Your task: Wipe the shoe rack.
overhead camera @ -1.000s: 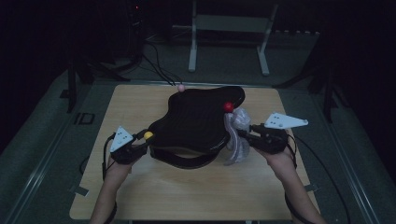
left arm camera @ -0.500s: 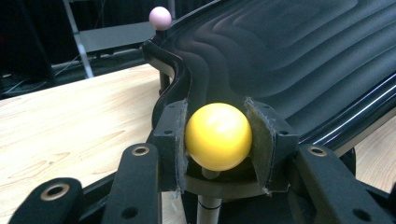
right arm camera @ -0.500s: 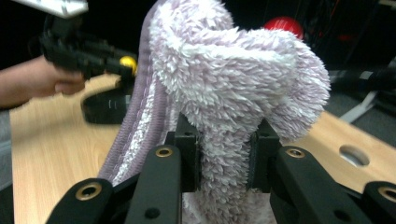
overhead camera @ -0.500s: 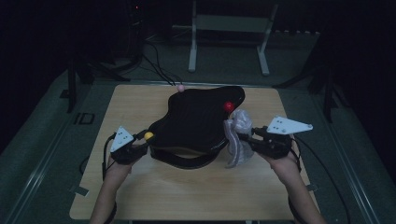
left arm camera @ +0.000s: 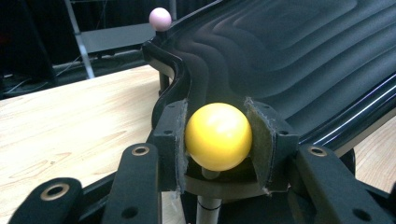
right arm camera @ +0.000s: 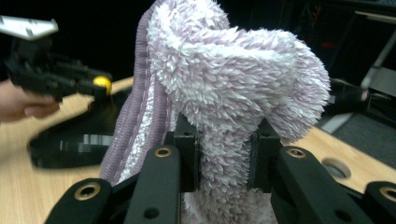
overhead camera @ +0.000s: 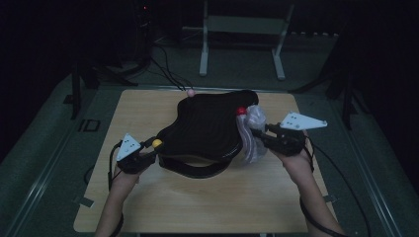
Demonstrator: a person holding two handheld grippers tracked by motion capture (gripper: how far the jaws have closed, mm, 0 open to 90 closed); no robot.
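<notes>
The left tongs [left arm camera: 218,140] pinch the yellow ball [left arm camera: 218,136] at the near left corner of the black wavy tray [overhead camera: 207,128] on the tabletop [overhead camera: 148,197]. The right tongs [right arm camera: 224,154] squeeze a fluffy purple cloth [right arm camera: 224,93], just beside the tray's right edge. No writing can be read.

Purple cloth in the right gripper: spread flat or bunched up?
Bunched up: the fluffy purple cloth stands in a folded wad, pinched between the right gripper jaws.
</notes>
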